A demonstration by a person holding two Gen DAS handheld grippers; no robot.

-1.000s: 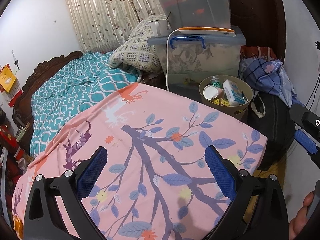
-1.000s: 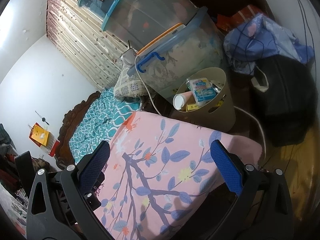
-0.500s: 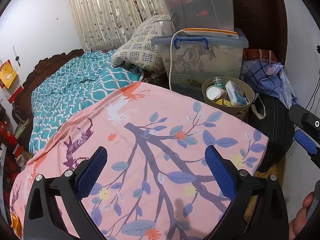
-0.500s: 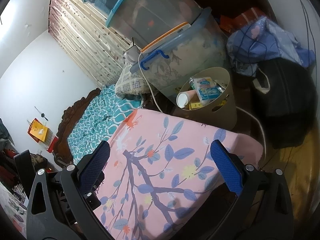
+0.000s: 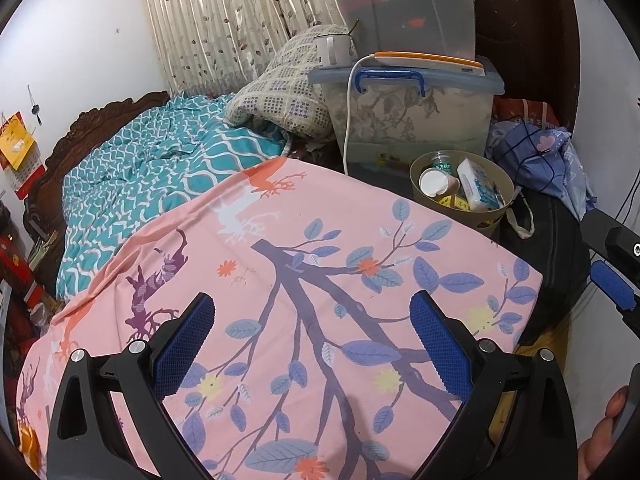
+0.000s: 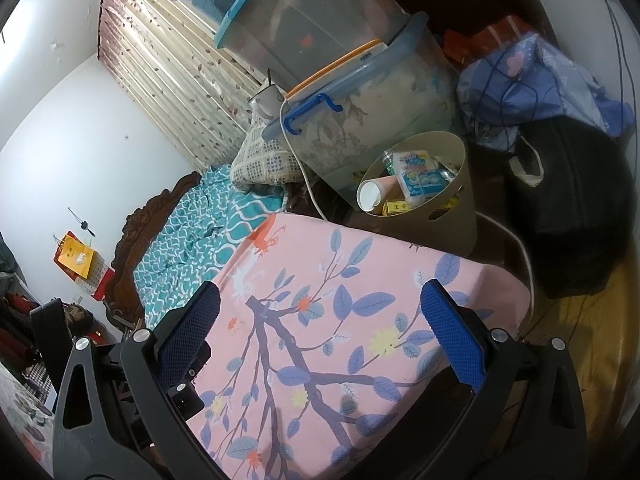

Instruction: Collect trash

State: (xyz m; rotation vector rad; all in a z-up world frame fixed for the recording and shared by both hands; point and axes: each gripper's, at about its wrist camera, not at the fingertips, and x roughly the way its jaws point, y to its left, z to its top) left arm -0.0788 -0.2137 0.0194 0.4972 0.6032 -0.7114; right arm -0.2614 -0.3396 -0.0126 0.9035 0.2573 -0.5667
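Left wrist view: our pink floral sheet (image 5: 320,280) fills the near ground, its near edge cut off. Far right, the beige bin (image 5: 504,196) holds a paper cup (image 5: 434,182), a tissue pack (image 5: 478,190) and perhaps a bottle. Left gripper (image 5: 312,344) and right gripper (image 6: 320,336) gape wide, empty.

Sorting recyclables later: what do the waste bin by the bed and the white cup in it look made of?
Waste bin: likely matte beige plastic, with smooth thin walls and a moulded handle slot. White cup: probably paper, a thin white wall with a rolled rim, though thin plastic is possible.
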